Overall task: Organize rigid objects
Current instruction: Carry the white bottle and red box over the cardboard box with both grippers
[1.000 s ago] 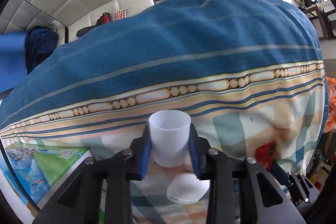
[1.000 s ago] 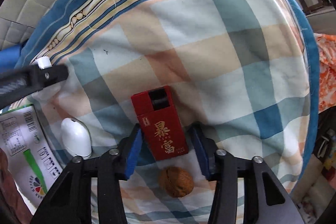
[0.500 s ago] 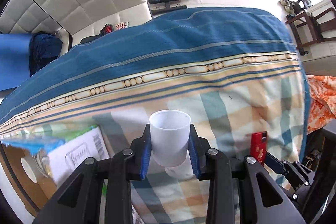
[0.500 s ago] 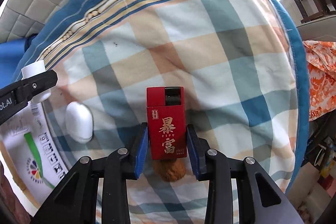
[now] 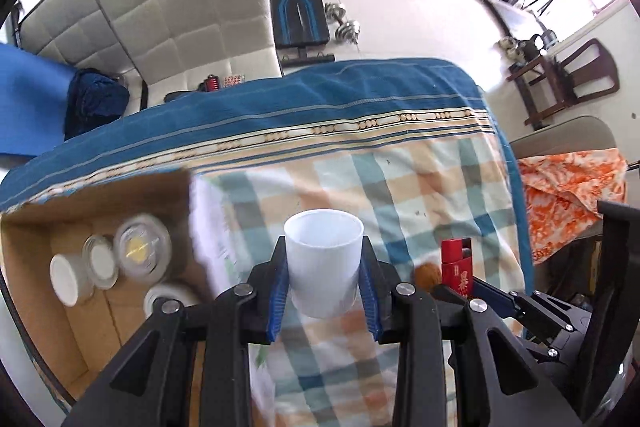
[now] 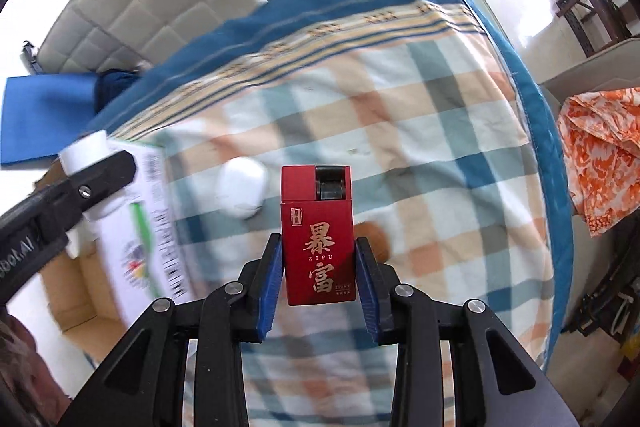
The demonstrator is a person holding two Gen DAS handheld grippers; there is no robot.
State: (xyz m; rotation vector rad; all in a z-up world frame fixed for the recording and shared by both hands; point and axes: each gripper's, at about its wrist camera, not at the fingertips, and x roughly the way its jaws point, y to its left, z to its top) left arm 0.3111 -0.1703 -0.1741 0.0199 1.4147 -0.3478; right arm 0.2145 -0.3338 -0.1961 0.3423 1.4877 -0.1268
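Observation:
My left gripper (image 5: 324, 301) is shut on a white plastic cup (image 5: 323, 261) and holds it upright above the checked cloth, right of an open cardboard box (image 5: 52, 311). My right gripper (image 6: 318, 285) is shut on a red lighter (image 6: 317, 233) with gold characters, lifted off the cloth. The lighter also shows in the left wrist view (image 5: 457, 265). The cup (image 6: 86, 151) and left gripper show at the left of the right wrist view. A walnut (image 6: 374, 235) and a white oval case (image 6: 241, 188) lie on the cloth below.
The box holds several round lidded jars (image 5: 141, 249); its printed flap (image 6: 154, 227) stands up beside the cloth. The checked cloth (image 6: 440, 147) covers the table. A white padded sofa (image 5: 180, 7), weights and an orange cloth (image 5: 568, 195) lie beyond.
Both grippers have risen. The right gripper closed on the red lighter and lifted it off the cloth. The left gripper carried the cup up, bringing the box's inside into view.

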